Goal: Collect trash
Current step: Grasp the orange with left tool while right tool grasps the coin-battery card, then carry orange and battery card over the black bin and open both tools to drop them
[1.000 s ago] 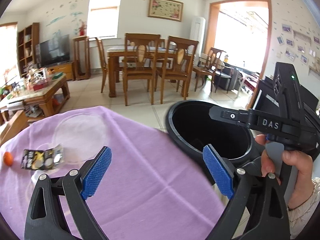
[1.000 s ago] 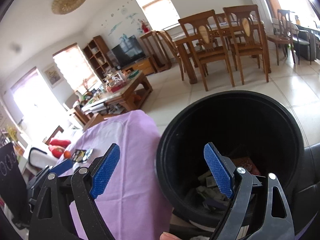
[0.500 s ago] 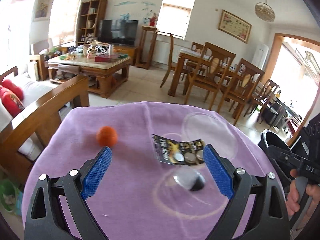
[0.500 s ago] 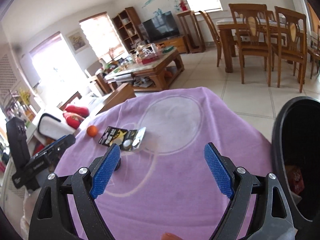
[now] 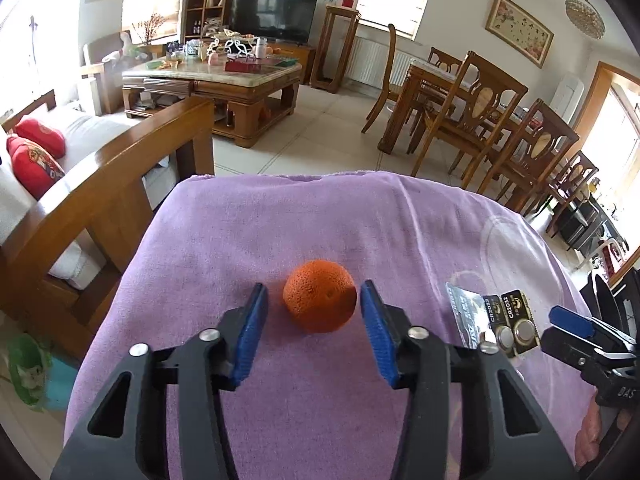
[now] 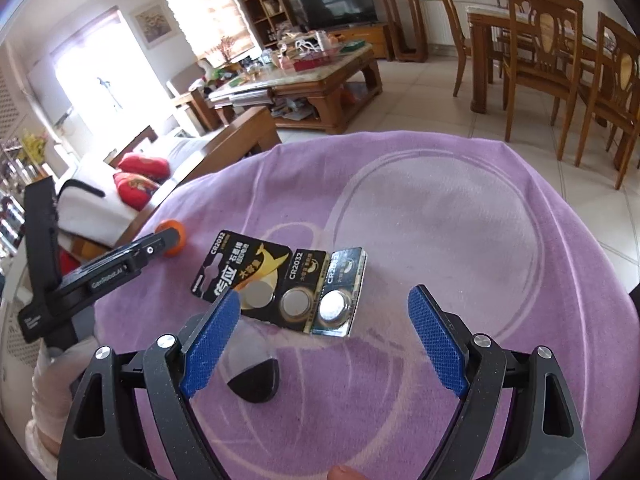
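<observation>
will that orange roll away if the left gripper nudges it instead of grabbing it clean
Probably: the orange is round and sits loose on the soft purple cloth. The left gripper, closing, has a pad on each side, so it should centre. Its dimpled skin looks grippy, not slippery.

The battery card (image 6: 280, 286) lying on the purple cloth reads "CR2032" three times, once on its large black section beside yellow and white Chinese characters and once above each of the two smaller cells; in the left wrist view the same card (image 5: 494, 322) shows "CR2032" twice. The black body of the left gripper (image 6: 108, 272) bears the white word "GenRobot.AI", with smaller print lower on its handle too small to read. The right gripper (image 5: 616, 390) shows the letters "DAS" on its body.
</observation>
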Tool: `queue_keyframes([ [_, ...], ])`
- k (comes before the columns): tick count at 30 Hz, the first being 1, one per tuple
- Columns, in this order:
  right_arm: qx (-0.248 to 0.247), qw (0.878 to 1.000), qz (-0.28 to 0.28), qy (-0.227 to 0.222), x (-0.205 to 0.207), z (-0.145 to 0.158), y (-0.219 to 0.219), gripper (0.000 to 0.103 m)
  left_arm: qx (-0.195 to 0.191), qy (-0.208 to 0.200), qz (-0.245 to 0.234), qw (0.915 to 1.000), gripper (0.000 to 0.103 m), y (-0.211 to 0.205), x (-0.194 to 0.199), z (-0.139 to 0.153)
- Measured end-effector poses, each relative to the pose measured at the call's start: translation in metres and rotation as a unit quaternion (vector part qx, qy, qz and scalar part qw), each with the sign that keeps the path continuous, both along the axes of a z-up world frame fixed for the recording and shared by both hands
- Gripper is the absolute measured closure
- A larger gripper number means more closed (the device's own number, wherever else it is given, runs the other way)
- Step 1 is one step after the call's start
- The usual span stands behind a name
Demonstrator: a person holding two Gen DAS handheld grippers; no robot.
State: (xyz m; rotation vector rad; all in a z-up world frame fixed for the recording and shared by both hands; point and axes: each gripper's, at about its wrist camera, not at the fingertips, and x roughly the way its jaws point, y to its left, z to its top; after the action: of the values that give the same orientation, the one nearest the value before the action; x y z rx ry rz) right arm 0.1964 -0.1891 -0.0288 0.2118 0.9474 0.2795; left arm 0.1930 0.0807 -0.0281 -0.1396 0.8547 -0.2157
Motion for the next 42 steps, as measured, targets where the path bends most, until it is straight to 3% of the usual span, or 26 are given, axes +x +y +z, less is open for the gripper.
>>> queue_keyframes([
  [4,-0.012,1.000,0.001,0.005,0.007,-0.010,0.003,0.022,-0.008,-0.007,-0.005,0.9999,0.067,-0.001,-0.005,0.001],
  [6,-0.035,0.999,0.011,-0.004,0.008,-0.010,0.010,0.045,-0.004,-0.020,-0.012,0.9997,0.067,-0.004,-0.013,0.005],
  [7,-0.038,0.999,0.019,-0.005,0.009,-0.011,0.013,0.066,-0.003,-0.024,-0.014,0.9996,0.067,-0.007,-0.012,0.006],
  [8,-0.038,0.999,0.023,-0.006,0.010,-0.013,0.015,0.079,-0.003,-0.029,-0.017,0.9994,0.067,-0.008,-0.016,0.008],
  [14,0.021,0.999,0.014,-0.045,0.003,0.003,0.001,0.096,-0.003,-0.053,-0.019,0.9984,0.067,-0.010,-0.018,0.017],
  [22,-0.002,0.987,-0.032,-0.160,-0.038,0.060,-0.029,0.098,-0.017,-0.075,-0.027,0.9967,0.067,-0.012,-0.022,0.026],
  [34,-0.011,0.981,-0.057,-0.187,-0.093,0.084,-0.088,0.098,-0.010,-0.107,-0.095,0.9897,0.067,-0.080,-0.075,0.050],
  [42,-0.003,0.974,-0.096,-0.203,-0.141,0.095,-0.168,0.098,-0.006,-0.141,-0.169,0.9754,0.067,-0.168,-0.119,0.074],
])
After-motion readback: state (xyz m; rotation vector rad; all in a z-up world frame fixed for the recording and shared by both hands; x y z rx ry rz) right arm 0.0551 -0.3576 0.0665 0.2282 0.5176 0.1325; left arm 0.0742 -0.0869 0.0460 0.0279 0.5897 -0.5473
